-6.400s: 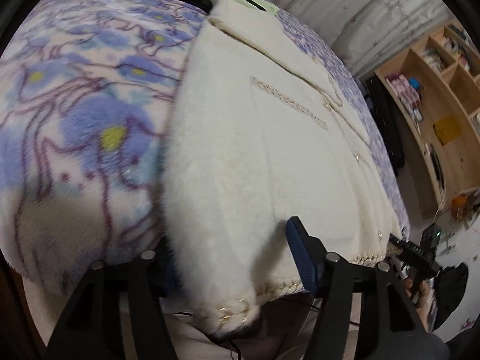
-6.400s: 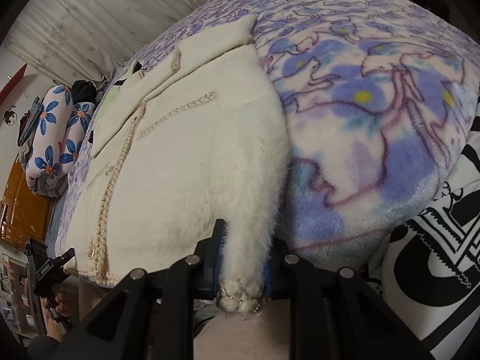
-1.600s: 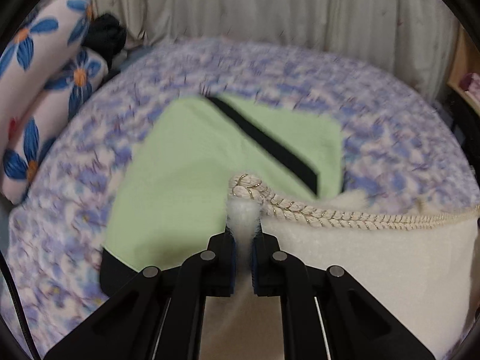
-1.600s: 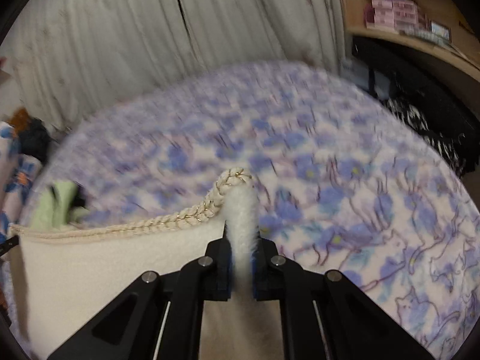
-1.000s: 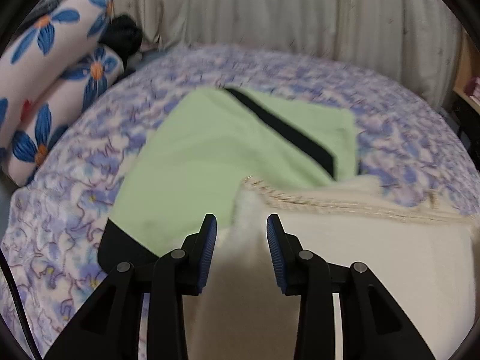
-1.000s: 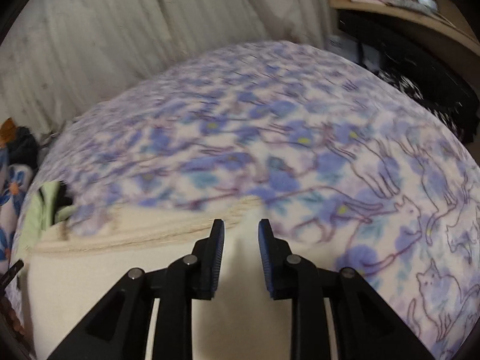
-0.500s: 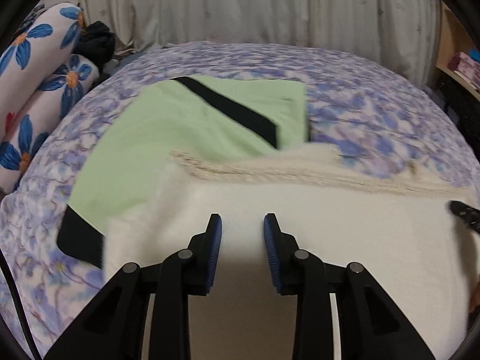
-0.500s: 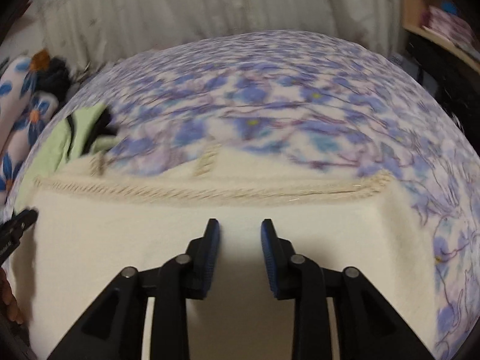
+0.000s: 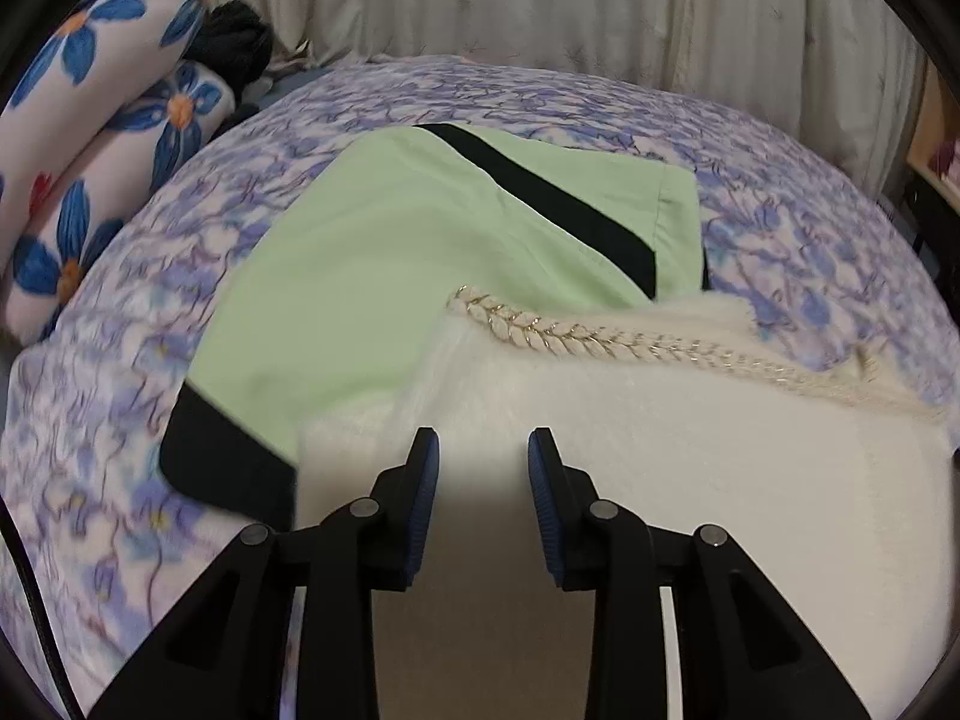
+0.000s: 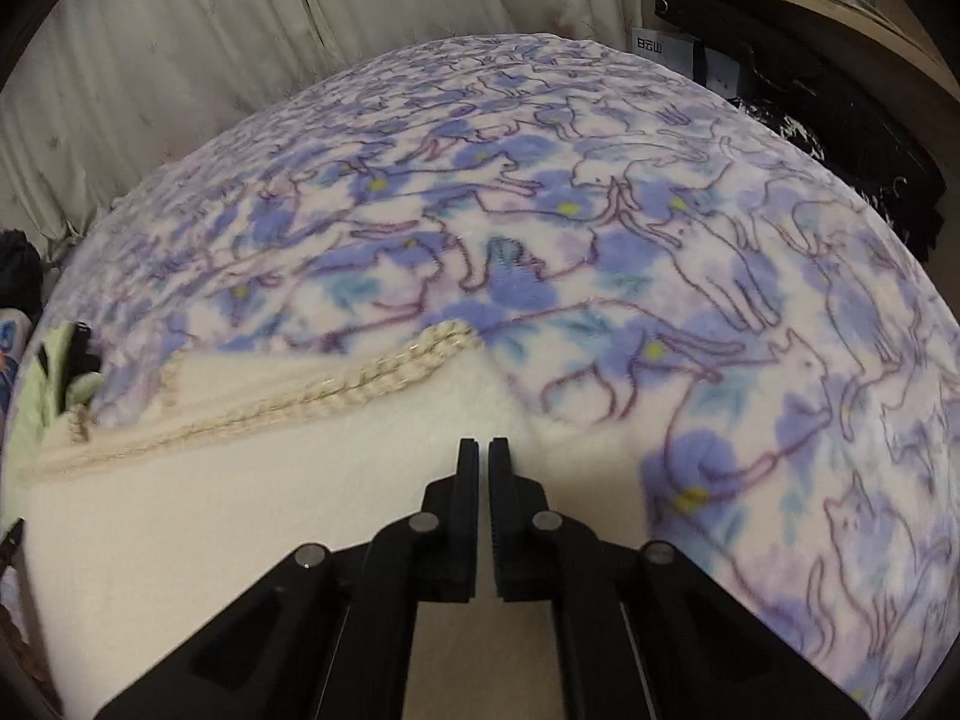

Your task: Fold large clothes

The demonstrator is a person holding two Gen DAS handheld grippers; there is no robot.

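A fluffy cream jacket (image 9: 690,450) with gold braided trim lies folded on the purple floral bedspread (image 9: 120,450), its braided hem edge on top. My left gripper (image 9: 483,450) is open and empty above the jacket's left part. In the right wrist view the jacket (image 10: 240,510) fills the lower left, with its braided trim (image 10: 372,384) running up to a corner. My right gripper (image 10: 483,456) is shut and holds nothing, hovering over the jacket's right edge.
A light green garment with black bands (image 9: 420,240) lies under the jacket's far left corner. Flowered pillows (image 9: 90,120) sit at the far left. Curtains (image 10: 240,30) hang behind the bed. Shelves and dark items (image 10: 810,90) stand at the right.
Both grippers let go of the jacket's hem after carrying it over the folded body. In the last half second the right gripper closed empty and swung right; the left stayed open.
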